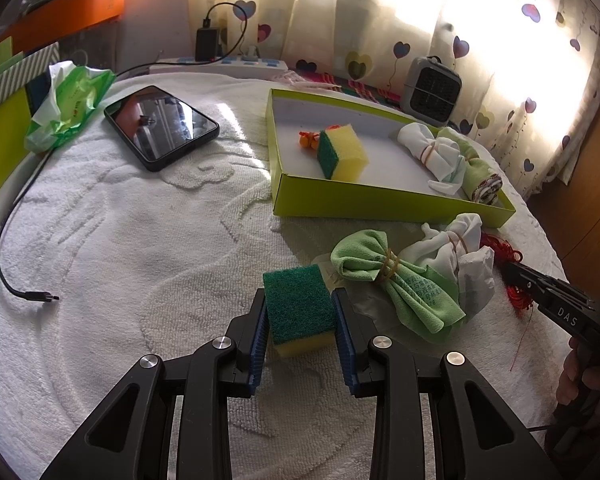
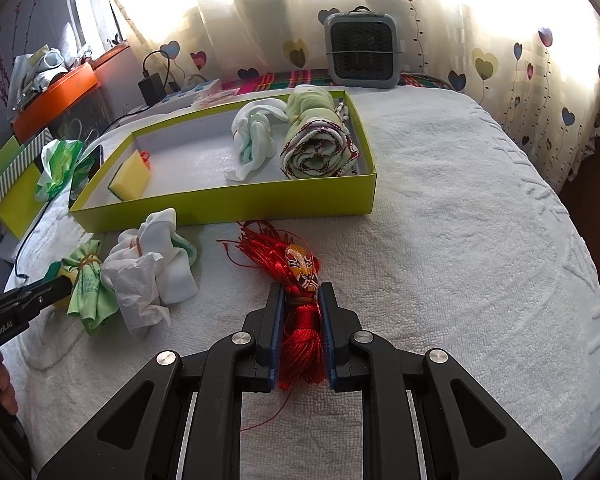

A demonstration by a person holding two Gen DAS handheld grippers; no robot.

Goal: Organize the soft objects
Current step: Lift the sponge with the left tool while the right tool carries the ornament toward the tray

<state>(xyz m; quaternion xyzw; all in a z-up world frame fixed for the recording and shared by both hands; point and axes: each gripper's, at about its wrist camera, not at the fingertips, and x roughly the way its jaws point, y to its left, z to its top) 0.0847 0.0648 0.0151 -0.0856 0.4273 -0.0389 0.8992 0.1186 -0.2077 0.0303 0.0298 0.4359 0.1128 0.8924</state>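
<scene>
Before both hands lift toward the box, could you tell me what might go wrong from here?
1. The red tassel is pinched in the right gripper, but loose threads trail on the towel and could snag or drag.
2. The left gripper holds the sponge near one end; it may twist or slip when lifted.
3. The green cloth bundle lies right beside the sponge, so the finger could nudge it.

Both wrist views look steeply down from close above the towel, sharing the green box (image 1: pixel 380 200) (image 2: pixel 228 204)
</scene>
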